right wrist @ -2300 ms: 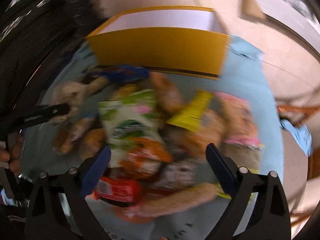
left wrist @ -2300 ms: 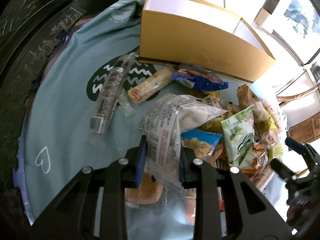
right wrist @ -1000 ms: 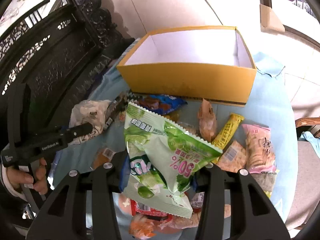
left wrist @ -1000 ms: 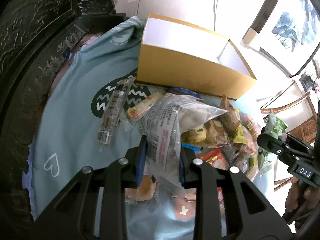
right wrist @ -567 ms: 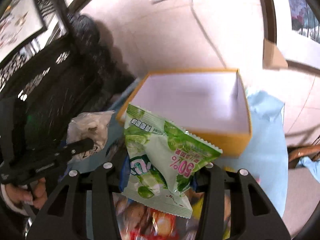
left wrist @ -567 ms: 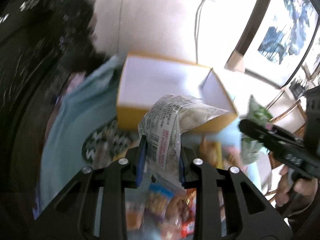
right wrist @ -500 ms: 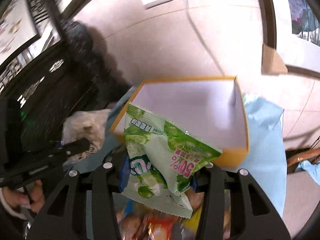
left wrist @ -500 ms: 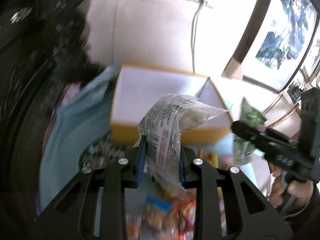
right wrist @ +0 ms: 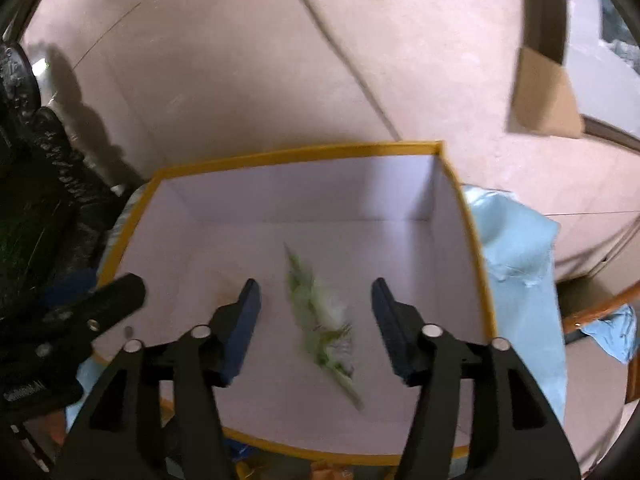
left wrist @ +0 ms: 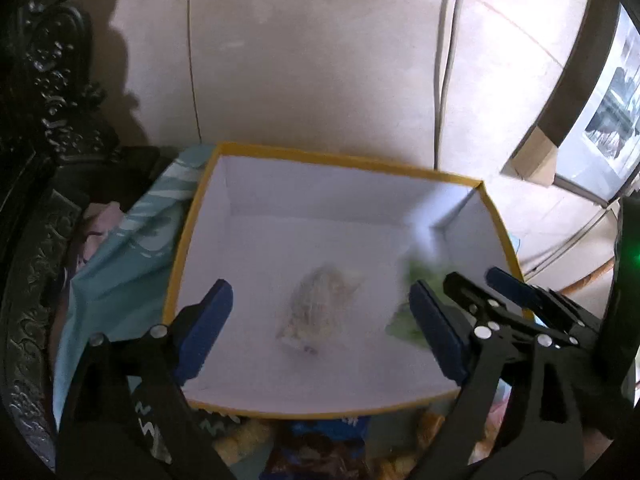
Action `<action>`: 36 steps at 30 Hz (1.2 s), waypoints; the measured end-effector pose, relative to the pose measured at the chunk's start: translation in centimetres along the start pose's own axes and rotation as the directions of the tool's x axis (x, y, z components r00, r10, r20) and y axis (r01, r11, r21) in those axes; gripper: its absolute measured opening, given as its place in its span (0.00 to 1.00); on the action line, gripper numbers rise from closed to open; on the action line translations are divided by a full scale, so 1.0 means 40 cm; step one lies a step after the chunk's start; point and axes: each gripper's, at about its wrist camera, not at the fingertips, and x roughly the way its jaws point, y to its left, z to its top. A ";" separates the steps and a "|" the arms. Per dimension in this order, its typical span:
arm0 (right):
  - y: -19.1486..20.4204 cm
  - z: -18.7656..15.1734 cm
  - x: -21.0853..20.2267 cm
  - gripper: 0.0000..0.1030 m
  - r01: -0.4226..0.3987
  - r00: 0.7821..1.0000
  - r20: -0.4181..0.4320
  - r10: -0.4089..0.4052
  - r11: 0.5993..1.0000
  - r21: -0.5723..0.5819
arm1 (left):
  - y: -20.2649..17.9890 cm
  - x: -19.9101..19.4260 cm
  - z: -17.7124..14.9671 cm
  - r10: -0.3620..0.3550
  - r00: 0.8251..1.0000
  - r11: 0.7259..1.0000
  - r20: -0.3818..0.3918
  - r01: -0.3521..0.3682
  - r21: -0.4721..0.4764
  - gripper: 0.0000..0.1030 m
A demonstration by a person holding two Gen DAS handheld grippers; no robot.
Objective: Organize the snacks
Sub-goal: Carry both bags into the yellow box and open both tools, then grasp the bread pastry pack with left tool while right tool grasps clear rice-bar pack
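Yellow box (left wrist: 178,248) holds clear packet (left wrist: 320,312) between wide left tool (left wrist: 320,332); green bag (right wrist: 320,316) between wide right tool (right wrist: 316,328).

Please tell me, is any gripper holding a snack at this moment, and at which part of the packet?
Nothing is held. The left gripper and right gripper are both open above the yellow box; the clear packet and green packet, both blurred, are inside it.

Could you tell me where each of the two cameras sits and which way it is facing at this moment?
Left wrist: on the left gripper, looking down into the yellow box at a clear snack bag; its open blue-padded fingers show, and the right gripper enters at right.
Right wrist: on the right gripper, above the same box, over a green snack bag; the left gripper shows at left.
Shared: box, both bags.
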 end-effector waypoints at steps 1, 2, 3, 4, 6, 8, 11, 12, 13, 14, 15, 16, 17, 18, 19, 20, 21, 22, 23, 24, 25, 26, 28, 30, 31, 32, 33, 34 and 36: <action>-0.005 -0.007 -0.013 0.67 0.003 1.000 0.020 -0.003 1.000 -0.002 | -0.004 -0.004 -0.002 -0.003 1.000 1.000 -0.003 0.003 0.014 0.92; -0.007 -0.013 -0.024 0.68 0.006 1.000 0.025 -0.006 1.000 -0.002 | -0.005 -0.008 -0.008 0.003 1.000 1.000 -0.004 -0.003 0.030 0.92; -0.015 -0.020 -0.036 0.68 0.001 1.000 0.027 -0.001 1.000 0.002 | -0.005 -0.017 -0.016 0.012 1.000 0.999 -0.001 -0.012 0.047 0.92; -0.022 -0.031 -0.051 0.68 -0.007 0.999 0.031 0.007 1.000 0.009 | -0.003 -0.024 -0.023 0.017 1.000 0.998 0.002 -0.017 0.058 0.92; -0.038 -0.070 -0.103 0.68 -0.021 0.999 0.050 0.021 1.000 0.006 | 0.012 -0.066 -0.060 0.017 1.000 0.998 0.021 -0.018 0.065 0.92; -0.045 -0.121 -0.163 0.68 -0.019 0.997 0.075 0.021 0.999 -0.026 | 0.041 -0.111 -0.103 0.025 0.999 0.999 0.033 -0.027 0.043 0.93; -0.040 -0.203 -0.223 0.69 -0.034 0.996 0.079 0.040 0.997 -0.076 | 0.095 -0.174 -0.194 0.039 0.999 0.999 0.011 -0.039 -0.012 0.94; -0.043 -0.241 -0.246 0.70 -0.036 0.997 0.066 0.042 0.995 -0.091 | 0.112 -0.192 -0.234 0.048 0.999 0.999 -0.007 -0.048 -0.025 0.94; -0.042 -0.279 -0.265 0.70 -0.035 0.998 0.048 0.040 0.994 -0.104 | 0.123 -0.204 -0.268 0.051 0.998 0.998 -0.025 -0.052 -0.028 0.94; -0.041 -0.310 -0.280 0.70 -0.031 0.999 0.036 0.036 0.993 -0.113 | 0.139 -0.219 -0.311 0.060 0.997 0.997 -0.050 -0.062 -0.036 0.94; -0.045 -0.345 -0.294 0.70 -0.029 0.999 0.020 0.032 0.993 -0.118 | 0.154 -0.233 -0.356 0.073 0.995 0.996 -0.074 -0.076 -0.046 0.94; -0.052 -0.389 -0.310 0.70 -0.034 0.999 -0.005 0.034 0.993 -0.115 | 0.163 -0.238 -0.388 0.082 0.992 0.995 -0.092 -0.087 -0.049 0.94; -0.057 -0.416 -0.316 0.70 -0.040 0.999 -0.023 0.038 0.994 -0.104 | 0.175 -0.242 -0.433 0.095 0.988 0.993 -0.123 -0.102 -0.051 0.94; -0.066 -0.444 -0.322 0.70 -0.049 0.998 -0.044 0.045 0.995 -0.088 | 0.185 -0.244 -0.477 0.113 0.981 0.991 -0.156 -0.122 -0.050 0.94; -0.074 -0.479 -0.328 0.70 -0.061 0.996 -0.077 0.055 0.995 -0.073 | 0.190 -0.246 -0.507 0.129 0.976 0.989 -0.175 -0.139 -0.049 0.94; -0.078 -0.502 -0.332 0.70 -0.067 0.993 -0.097 0.060 0.995 -0.068 | 0.197 -0.250 -0.538 0.140 0.971 0.987 -0.192 -0.152 -0.050 0.94; -0.077 -0.521 -0.337 0.70 -0.072 0.992 -0.110 0.064 0.995 -0.067 | 0.203 -0.254 -0.566 0.148 0.967 0.985 -0.208 -0.162 -0.055 0.94; -0.078 -0.540 -0.344 0.70 -0.079 0.990 -0.119 0.071 0.994 -0.069 | 0.204 -0.259 -0.582 0.153 0.965 0.984 -0.213 -0.169 -0.057 0.94; -0.076 -0.550 -0.349 0.70 -0.087 0.990 -0.122 0.078 0.993 -0.074 | 0.204 -0.266 -0.602 0.162 0.963 0.982 -0.215 -0.178 -0.057 0.94; -0.074 -0.561 -0.355 0.70 -0.098 0.988 -0.127 0.086 0.991 -0.088 | 0.203 -0.272 -0.619 0.172 0.961 0.981 -0.216 -0.188 -0.056 0.94; -0.073 -0.571 -0.362 0.70 -0.108 0.987 -0.130 0.095 0.989 -0.104 | 0.197 -0.273 -0.631 0.178 0.960 0.980 -0.218 -0.194 -0.054 0.94; -0.064 -0.579 -0.365 0.70 -0.118 0.986 -0.131 0.103 0.986 -0.116 | 0.192 -0.277 -0.642 0.180 0.960 0.979 -0.214 -0.195 -0.053 0.94; -0.060 -0.592 -0.377 0.70 -0.118 0.986 -0.129 0.101 0.985 -0.129 | 0.180 -0.275 -0.660 0.178 0.961 0.981 -0.212 -0.189 -0.033 0.94; -0.062 -0.602 -0.392 0.70 -0.113 0.987 -0.130 0.097 0.985 -0.128 | 0.165 -0.265 -0.665 0.180 0.959 0.982 -0.219 -0.186 -0.007 0.94; -0.058 -0.607 -0.400 0.70 -0.103 0.988 -0.128 0.086 0.986 -0.132 | 0.162 -0.260 -0.667 0.178 0.959 0.983 -0.219 -0.182 0.000 0.94; -0.055 -0.610 -0.405 0.70 -0.090 0.989 -0.125 0.073 0.987 -0.136 | 0.159 -0.252 -0.667 0.171 0.959 0.985 -0.225 -0.175 0.002 0.94; -0.052 -0.614 -0.413 0.70 -0.072 0.991 -0.119 0.057 0.989 -0.131 | 0.162 -0.247 -0.671 0.158 0.960 0.987 -0.230 -0.163 0.001 0.94; -0.051 -0.620 -0.422 0.70 -0.058 0.992 -0.117 0.044 0.992 -0.114 | 0.167 -0.236 -0.673 0.144 0.960 0.989 -0.238 -0.148 0.001 0.94; -0.045 -0.628 -0.431 0.70 -0.047 0.991 -0.129 0.036 0.996 -0.081 | 0.172 -0.220 -0.676 0.136 0.958 0.990 -0.253 -0.139 0.007 0.93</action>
